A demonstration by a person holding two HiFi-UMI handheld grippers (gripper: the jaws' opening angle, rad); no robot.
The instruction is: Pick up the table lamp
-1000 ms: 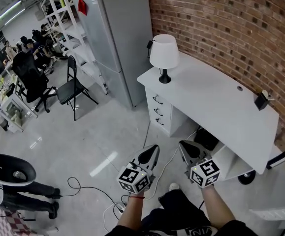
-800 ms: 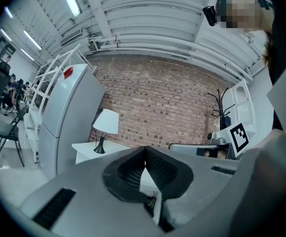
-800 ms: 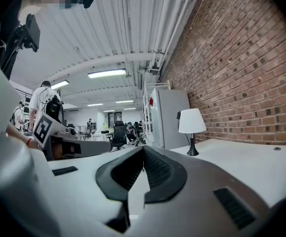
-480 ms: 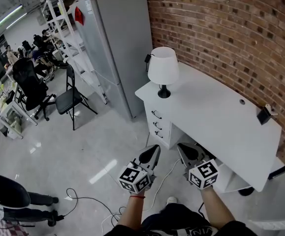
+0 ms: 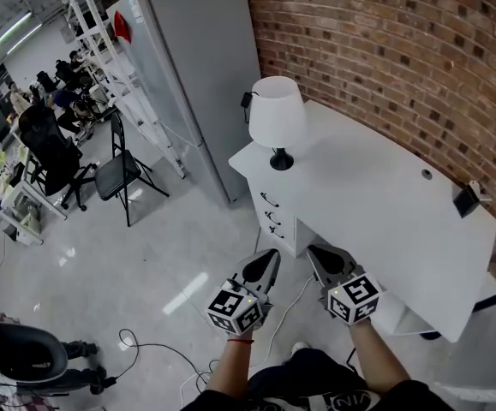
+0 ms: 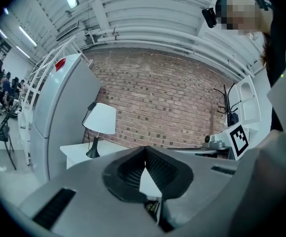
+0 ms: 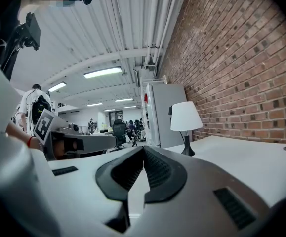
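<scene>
Noted table lamp (image 5: 277,118) upright at left end of surface (image 5: 385,204). Observed left tongs (image 5: 270,256) and right tongs (image 5: 314,251) both closed, empty, off front edge, well apart from lamp.

No readable text, brand, number; only letterless square markers (image 5: 233,307) on left gripper (image 5: 268,259), right gripper (image 5: 318,253)
</scene>
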